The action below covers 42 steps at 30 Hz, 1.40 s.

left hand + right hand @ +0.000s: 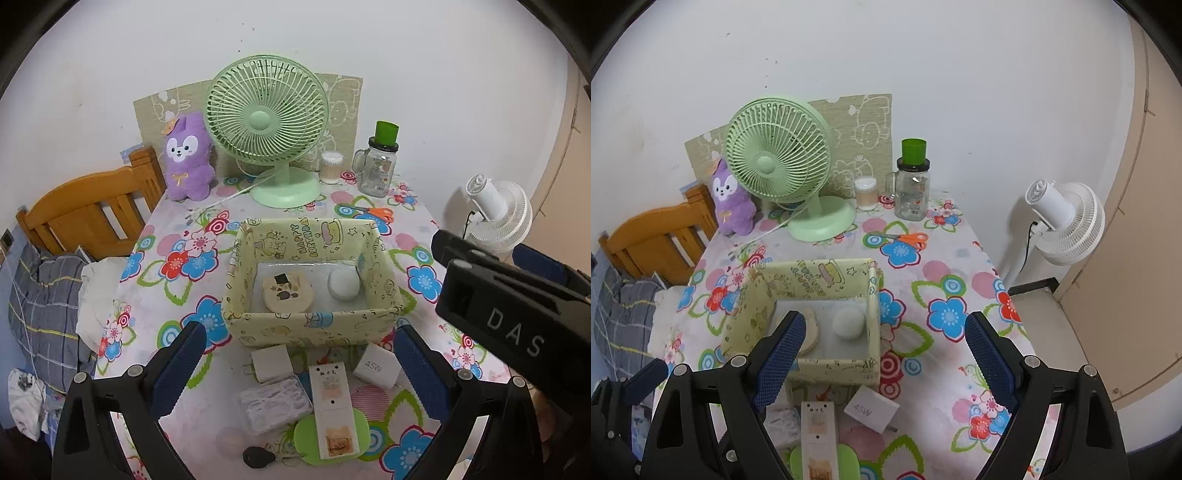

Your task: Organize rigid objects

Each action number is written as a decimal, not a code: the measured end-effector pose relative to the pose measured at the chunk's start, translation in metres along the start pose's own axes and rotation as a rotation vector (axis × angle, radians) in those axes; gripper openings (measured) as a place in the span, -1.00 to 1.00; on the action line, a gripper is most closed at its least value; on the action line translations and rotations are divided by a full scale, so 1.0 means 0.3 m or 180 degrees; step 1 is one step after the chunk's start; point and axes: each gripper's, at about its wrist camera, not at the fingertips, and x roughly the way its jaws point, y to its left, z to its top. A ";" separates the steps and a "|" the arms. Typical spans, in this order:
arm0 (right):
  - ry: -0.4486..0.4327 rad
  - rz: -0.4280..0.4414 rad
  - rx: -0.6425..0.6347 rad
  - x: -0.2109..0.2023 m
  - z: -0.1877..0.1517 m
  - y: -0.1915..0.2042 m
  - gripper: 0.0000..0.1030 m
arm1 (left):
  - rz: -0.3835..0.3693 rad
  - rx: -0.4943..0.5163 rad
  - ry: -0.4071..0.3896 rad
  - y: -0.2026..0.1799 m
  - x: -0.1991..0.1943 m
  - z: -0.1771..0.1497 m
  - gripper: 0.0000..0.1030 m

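A yellow patterned fabric box [314, 325] [746, 325] sits mid-table, holding a round beige case [288, 291] and a white round object [344, 283] [848, 324]. In front of it lie a white charger [270, 363], a 45W adapter [376, 366] [871, 408], a long white remote [333, 406] [819, 435] on a green disc [364, 430], a clear bag of cable [275, 406] and a dark small object [258, 457]. My left gripper [299, 369] is open above these items. My right gripper [886, 362] is open over the box's near right corner; it also shows in the left wrist view [517, 314].
At the table's back stand a green desk fan [267, 129], a purple plush [188, 158], a cotton swab tub [331, 167] and a glass jar with a green cup [378, 164]. Orange scissors [373, 212] lie behind the box. A wooden bed [85, 214] is left, a white floor fan [1063, 221] right.
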 end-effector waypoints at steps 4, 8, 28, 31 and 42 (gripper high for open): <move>-0.0019 0.0040 -0.0047 -0.023 -0.015 -0.001 0.75 | 0.0032 0.0008 -0.0057 -0.001 -0.017 -0.011 0.99; -0.0034 0.0108 -0.0097 -0.038 -0.031 0.000 0.75 | 0.0067 0.0038 -0.0109 0.000 -0.027 -0.026 0.99; 0.0194 0.0277 -0.0160 0.025 -0.157 -0.014 0.74 | 0.0004 -0.0082 0.0009 0.016 0.056 -0.148 0.99; 0.0237 0.0269 -0.0193 0.045 -0.180 -0.013 0.74 | 0.0043 -0.0067 0.0051 0.016 0.077 -0.170 0.99; 0.0420 0.0254 -0.0244 0.128 -0.250 -0.004 0.74 | 0.0139 -0.0063 0.0228 0.028 0.151 -0.227 0.99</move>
